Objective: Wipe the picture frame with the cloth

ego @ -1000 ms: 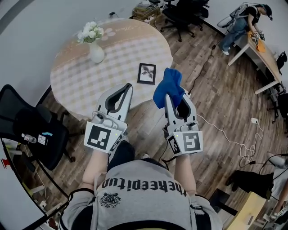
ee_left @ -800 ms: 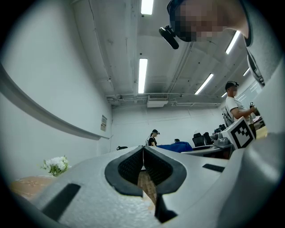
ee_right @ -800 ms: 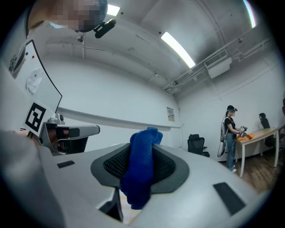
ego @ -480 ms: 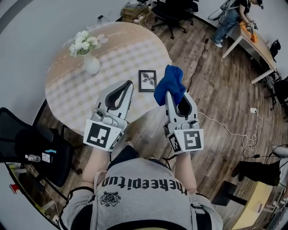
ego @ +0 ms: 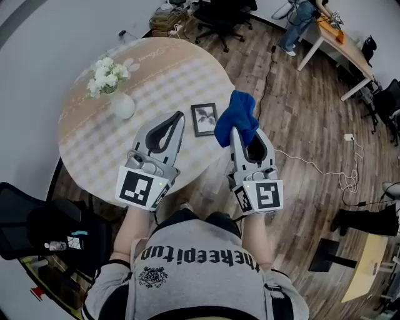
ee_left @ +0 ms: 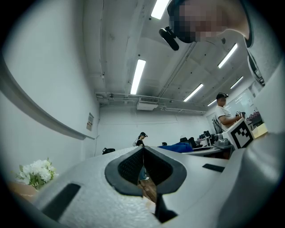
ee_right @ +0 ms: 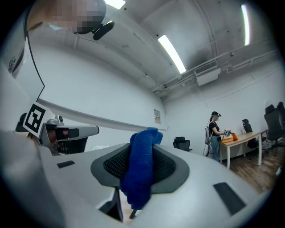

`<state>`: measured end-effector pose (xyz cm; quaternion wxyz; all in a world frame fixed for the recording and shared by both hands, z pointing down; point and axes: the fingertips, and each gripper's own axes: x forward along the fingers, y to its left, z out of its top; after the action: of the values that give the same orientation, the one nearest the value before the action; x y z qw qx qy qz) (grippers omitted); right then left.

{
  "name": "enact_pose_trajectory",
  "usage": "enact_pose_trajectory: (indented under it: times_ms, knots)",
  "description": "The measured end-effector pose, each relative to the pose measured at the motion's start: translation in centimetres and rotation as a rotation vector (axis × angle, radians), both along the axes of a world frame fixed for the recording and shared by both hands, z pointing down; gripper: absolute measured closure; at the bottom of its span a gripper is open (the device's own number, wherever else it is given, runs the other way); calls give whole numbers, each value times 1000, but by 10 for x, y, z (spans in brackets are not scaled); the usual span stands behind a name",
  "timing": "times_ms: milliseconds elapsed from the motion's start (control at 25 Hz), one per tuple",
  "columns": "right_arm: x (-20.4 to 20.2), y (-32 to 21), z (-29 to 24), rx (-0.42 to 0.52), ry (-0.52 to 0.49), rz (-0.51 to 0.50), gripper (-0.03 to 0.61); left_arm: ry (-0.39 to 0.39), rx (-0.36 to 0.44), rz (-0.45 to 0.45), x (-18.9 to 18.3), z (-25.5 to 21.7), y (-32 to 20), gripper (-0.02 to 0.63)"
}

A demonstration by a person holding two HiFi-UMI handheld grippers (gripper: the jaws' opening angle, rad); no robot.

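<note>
Item counts, head view:

- Grippers: two, the left gripper and the right gripper.
- Marker cubes: two, one per gripper.
- Blue cloth: one.
- Picture frame: one.
- Round table: one.
- Vase: one, holding one bunch of white flowers.
- Black office chair beside the table: one. More chairs at the top edge overlap and cannot be counted.
- Wooden desk: one.
- Person at the desk: one.

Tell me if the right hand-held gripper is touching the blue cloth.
Touching. Right gripper view: the right hand-held gripper clamps the blue cloth.
</note>
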<state>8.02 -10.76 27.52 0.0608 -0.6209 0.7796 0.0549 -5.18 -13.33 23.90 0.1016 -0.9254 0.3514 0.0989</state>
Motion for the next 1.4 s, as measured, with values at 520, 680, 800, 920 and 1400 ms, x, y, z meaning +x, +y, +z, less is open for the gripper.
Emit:
enact_pose_trajectory:
  times_ms: [520,680,800,920,1400]
  knots:
    - [-13,-20,11,-43,25,50,451,39,-42,43,-17,13,-29,595]
    - [-19,-34,18,-67,31,21,451,43,-65,15,-24,21,-41,595]
    - [-21,-47,20,-76,30,-2,451,46,-75,-4,-25,22,-51,595]
    - [-19,-62,22,-86,31,-26,451,47,-80,-24,-23,22,-62,595]
    - [-4,-137,48,-168,53,-126,451,49,-131,-107,-3,37,-120,595]
